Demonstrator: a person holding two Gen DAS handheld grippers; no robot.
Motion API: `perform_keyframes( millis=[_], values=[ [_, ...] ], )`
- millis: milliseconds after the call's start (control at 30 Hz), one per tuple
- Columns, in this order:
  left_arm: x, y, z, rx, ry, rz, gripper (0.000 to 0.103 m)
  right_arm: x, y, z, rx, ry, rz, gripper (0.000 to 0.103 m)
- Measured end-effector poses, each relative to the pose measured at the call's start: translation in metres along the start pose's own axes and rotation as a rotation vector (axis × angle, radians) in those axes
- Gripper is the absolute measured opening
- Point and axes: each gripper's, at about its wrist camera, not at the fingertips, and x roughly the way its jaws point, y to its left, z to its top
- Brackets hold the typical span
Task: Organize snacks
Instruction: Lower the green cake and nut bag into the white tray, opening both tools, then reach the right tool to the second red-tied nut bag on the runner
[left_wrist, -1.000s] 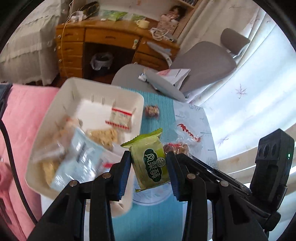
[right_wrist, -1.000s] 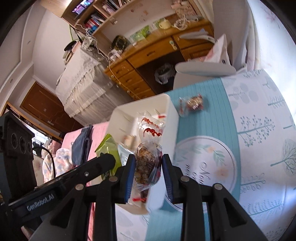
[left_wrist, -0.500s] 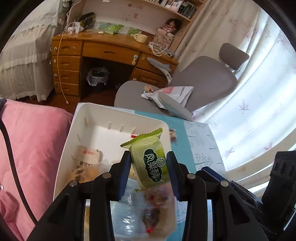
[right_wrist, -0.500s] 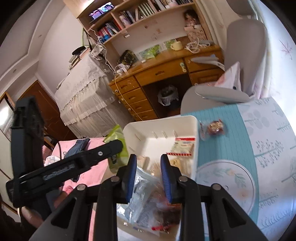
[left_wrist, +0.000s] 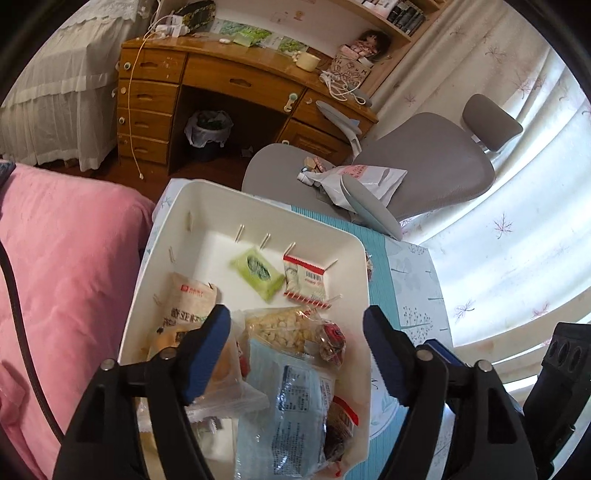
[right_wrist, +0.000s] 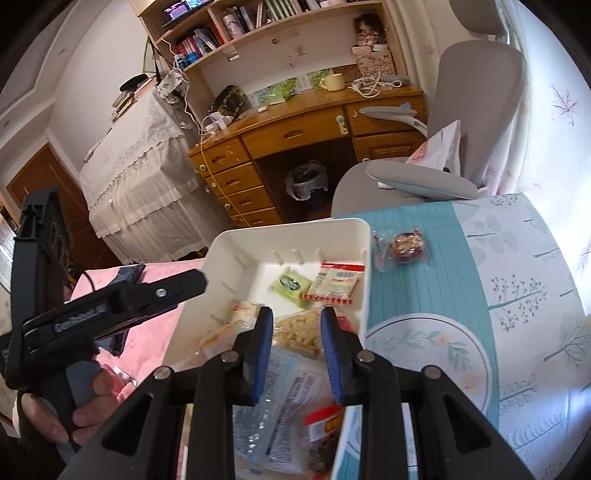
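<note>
A white bin (left_wrist: 266, 201) (right_wrist: 295, 223) holds several snack packets. The green packet (left_wrist: 258, 273) (right_wrist: 291, 286) lies flat on its floor beside a red-and-white packet (left_wrist: 304, 282) (right_wrist: 334, 282). My left gripper (left_wrist: 295, 317) hovers over the bin with its jaws opening and nothing between them. My right gripper (right_wrist: 295, 317) hangs over the bin's near end, jaws narrowly apart, with no packet between the pads. Just under it lies a clear packet of brown balls (right_wrist: 325, 424). One wrapped snack (right_wrist: 402, 245) sits on the tablecloth right of the bin.
The bin stands at the left edge of a table with a blue-and-white cloth (right_wrist: 480, 295). Pink bedding (left_wrist: 55, 258) lies to its left. A grey chair (left_wrist: 424, 166) with a white bag stands behind, then a wooden desk (left_wrist: 221, 81). A hand (right_wrist: 85, 406) holds the left gripper.
My left gripper opened and the green packet dropped into the bin. The clear packet of brown balls left my right gripper and lies in the bin. Both grippers moved over the bin.
</note>
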Motion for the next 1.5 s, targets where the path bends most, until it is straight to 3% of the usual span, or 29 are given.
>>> perform_keyframes(
  millis=[133,267,500,567,767,1067,1133,1300,1500],
  values=[
    [0.004,-0.005,-0.007,-0.025,0.030,0.013,0.079,-0.002,-0.012,0.000,-0.021,0.002,-0.028,0.029],
    [0.009,-0.015,-0.017,-0.041,0.057,0.064,0.079,0.000,-0.026,0.004,-0.076,0.016,-0.065,0.043],
    [0.019,-0.038,-0.036,-0.085,0.090,0.136,0.079,0.008,-0.059,0.016,-0.195,0.045,-0.073,0.052],
    [0.023,-0.046,-0.042,-0.104,0.100,0.156,0.079,0.012,-0.066,0.020,-0.239,0.047,-0.079,0.062],
    [0.036,-0.063,-0.054,-0.140,0.122,0.160,0.079,0.034,-0.079,0.027,-0.471,0.028,-0.096,0.063],
    [0.056,-0.072,-0.062,-0.187,0.125,0.192,0.079,0.079,-0.090,0.026,-0.666,-0.020,-0.075,0.064],
    [0.060,-0.071,-0.063,-0.199,0.121,0.196,0.079,0.095,-0.091,0.024,-0.721,-0.037,-0.105,0.064],
    [0.068,-0.070,-0.064,-0.226,0.119,0.216,0.079,0.125,-0.099,0.023,-0.743,-0.029,-0.096,0.066],
    [0.074,-0.070,-0.062,-0.234,0.123,0.227,0.079,0.154,-0.103,0.012,-0.758,-0.042,-0.145,0.070]
  ],
)
